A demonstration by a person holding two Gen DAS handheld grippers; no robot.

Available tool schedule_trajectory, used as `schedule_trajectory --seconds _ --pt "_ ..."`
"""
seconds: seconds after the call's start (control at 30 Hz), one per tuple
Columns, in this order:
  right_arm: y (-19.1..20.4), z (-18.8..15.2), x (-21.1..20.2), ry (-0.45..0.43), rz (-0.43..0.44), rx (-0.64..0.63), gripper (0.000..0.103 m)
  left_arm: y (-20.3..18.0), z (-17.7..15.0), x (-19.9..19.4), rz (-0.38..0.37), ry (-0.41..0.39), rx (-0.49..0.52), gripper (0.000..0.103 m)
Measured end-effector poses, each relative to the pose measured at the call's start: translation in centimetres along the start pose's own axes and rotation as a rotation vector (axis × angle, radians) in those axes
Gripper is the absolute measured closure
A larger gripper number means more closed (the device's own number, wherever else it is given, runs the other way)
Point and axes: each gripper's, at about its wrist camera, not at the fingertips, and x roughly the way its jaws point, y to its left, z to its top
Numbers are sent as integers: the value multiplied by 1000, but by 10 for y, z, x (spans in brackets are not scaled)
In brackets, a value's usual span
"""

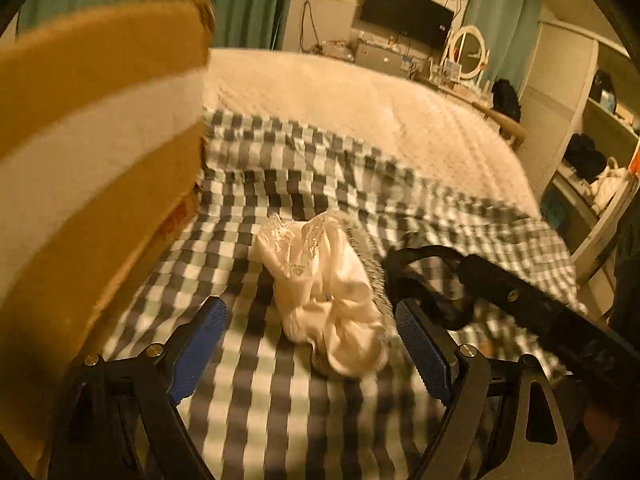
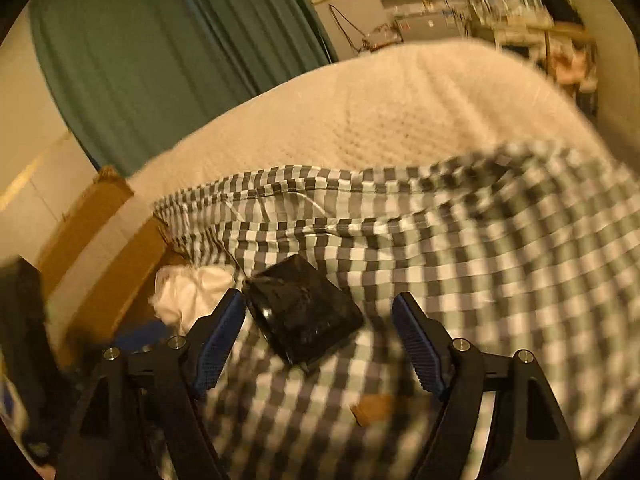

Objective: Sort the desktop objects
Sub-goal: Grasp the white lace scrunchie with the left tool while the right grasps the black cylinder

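Landmark: the checked cloth [image 1: 256, 380] — a grey-and-white checked sheet spread over the near part of the bed [image 1: 360, 112]; every place below is given relative to it.
White garment: a crumpled cream bundle with a lace edge [image 1: 328, 300] lies on the checked cloth, roughly at its middle in the left wrist view; in the right wrist view it shows at the cloth's left edge, beside the box.
Black box: a small glossy black block [image 2: 304, 312] rests on the checked cloth, tilted, just right of the white garment.
Cardboard box: a brown carton with a pale tape band [image 1: 92, 152] stands at the left border of the checked cloth, blurred and very close to the left camera.
Left gripper: [image 1: 310, 356] hovers low over the checked cloth with its jaws wide; the blue pads [image 1: 200, 352] stand on either side of the white garment, apart from it.
Right gripper: [image 2: 318, 344] sits over the checked cloth with jaws wide — the left pad [image 2: 220, 344] is just beside the black box, though I cannot tell whether it touches; the right pad is well apart from it.
Brown scrap: a small tan piece [image 2: 376, 408] lies on the checked cloth, nearer the camera than the black box.
Beyond the cloth: bare quilted mattress, then green curtains [image 2: 140, 60].
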Motion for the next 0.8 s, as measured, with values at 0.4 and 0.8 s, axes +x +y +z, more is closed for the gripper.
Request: schedule_trajectory --seconds 0.4,0.8 --pt "5 -9 25 54 64 -18 59 10 -2 5 39 42 34 82" --pt "48 -31 -78 88 0 -26 62 8 -3 -92 -59 32 54 86"
